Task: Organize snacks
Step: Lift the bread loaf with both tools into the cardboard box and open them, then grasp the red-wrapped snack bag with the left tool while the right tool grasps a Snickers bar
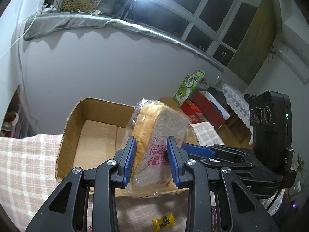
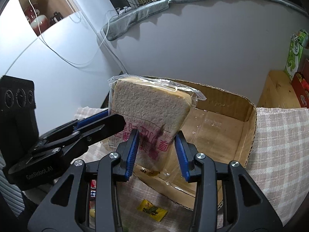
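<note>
A bag of sliced bread [image 1: 160, 135] in clear plastic with pink print is held upright over the near edge of an open cardboard box [image 1: 92, 135]. My left gripper [image 1: 152, 160] is shut on the bread's lower part. In the right wrist view the bread [image 2: 150, 112] stands between my right gripper's [image 2: 157, 152] blue pads; the left pad touches it, the right pad stands a little off. The left gripper's finger [image 2: 92, 127] reaches in from the left. The box [image 2: 222, 125] is empty inside. A yellow candy wrapper [image 1: 163, 220] lies on the checked cloth below, also in the right wrist view [image 2: 152, 209].
The box sits on a pink checked cloth [image 1: 25, 164]. Behind to the right are a green carton [image 1: 188, 87], red boxes [image 1: 204, 106] and a wooden surface [image 2: 274, 89]. A white wall with a grey-covered ledge [image 1: 96, 23] rises behind. Red packaging [image 2: 93, 188] lies lower left.
</note>
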The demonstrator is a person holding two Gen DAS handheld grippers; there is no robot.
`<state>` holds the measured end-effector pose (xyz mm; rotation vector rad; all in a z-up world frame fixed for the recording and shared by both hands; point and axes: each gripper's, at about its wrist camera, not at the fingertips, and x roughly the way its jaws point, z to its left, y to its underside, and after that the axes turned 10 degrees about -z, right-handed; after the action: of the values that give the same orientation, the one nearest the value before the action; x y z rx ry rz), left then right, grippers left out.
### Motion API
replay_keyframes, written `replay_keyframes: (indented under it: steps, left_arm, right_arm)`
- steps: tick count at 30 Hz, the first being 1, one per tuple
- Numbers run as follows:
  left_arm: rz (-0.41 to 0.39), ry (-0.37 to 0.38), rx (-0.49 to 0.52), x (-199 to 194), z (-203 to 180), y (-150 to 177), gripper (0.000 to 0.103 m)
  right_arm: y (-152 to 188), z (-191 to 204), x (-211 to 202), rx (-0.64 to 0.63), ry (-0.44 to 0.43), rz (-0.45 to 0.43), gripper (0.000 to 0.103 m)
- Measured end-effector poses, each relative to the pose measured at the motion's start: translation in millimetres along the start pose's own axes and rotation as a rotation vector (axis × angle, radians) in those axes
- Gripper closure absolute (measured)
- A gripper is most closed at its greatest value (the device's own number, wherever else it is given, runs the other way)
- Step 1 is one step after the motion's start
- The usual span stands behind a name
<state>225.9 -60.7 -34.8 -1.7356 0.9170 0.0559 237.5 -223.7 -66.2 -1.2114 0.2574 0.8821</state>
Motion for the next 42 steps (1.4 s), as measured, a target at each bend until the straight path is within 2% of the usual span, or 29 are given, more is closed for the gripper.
replay_keyframes:
  steps: [4, 6, 12, 21, 28, 32, 35, 37, 42]
  left_arm:
    - [-0.012, -0.007, 0.001, -8.1, -1.5, -3.7, 0.073]
    - [-0.023, -0.017, 0.006, -14.7, -1.0, -5.0, 0.073]
    - [-0.032, -0.045, 0.025, -31.6, 3.0, -5.9, 0.073]
    - [-0.034, -0.117, 0.037, -75.1, 18.0, 19.7, 0.073]
    - [0.002, -0.119, 0.042, -99.3, 34.3, 53.9, 0.073]
    - [0.04, -0.143, 0.044, -96.1, 47.0, 65.5, 0.073]
    - [0.07, -0.154, -0.015, -91.8, 65.3, 71.4, 0.073]
    - [0.084, -0.169, -0.029, -91.2, 71.2, 75.8, 0.069]
    - [0.121, -0.153, -0.04, -87.6, 74.1, 84.3, 0.066]
  right_arm:
    - [1.4, -0.8, 1.7, 0.005, 0.018, 0.006, 0.062]
    - [1.6, -1.5, -0.7, 0.001, 0.032, 0.0, 0.058]
    - [2.8, 1.3, -15.9, -0.022, 0.039, -0.015, 0.057]
    - [24.9, 2.7, -41.9, -0.049, 0.044, 0.0, 0.057]
    - [58.9, -7.4, -75.8, -0.058, 0.084, 0.032, 0.057]
    - [81.8, -16.0, -88.7, -0.045, 0.128, 0.072, 0.057]
    - [97.5, -22.9, -95.3, -0.032, 0.152, 0.098, 0.057]
    - [107.0, -28.3, -99.8, -0.014, 0.168, 0.109, 0.057]
    - [125.0, -39.1, -113.6, 0.029, 0.194, 0.131, 0.057]
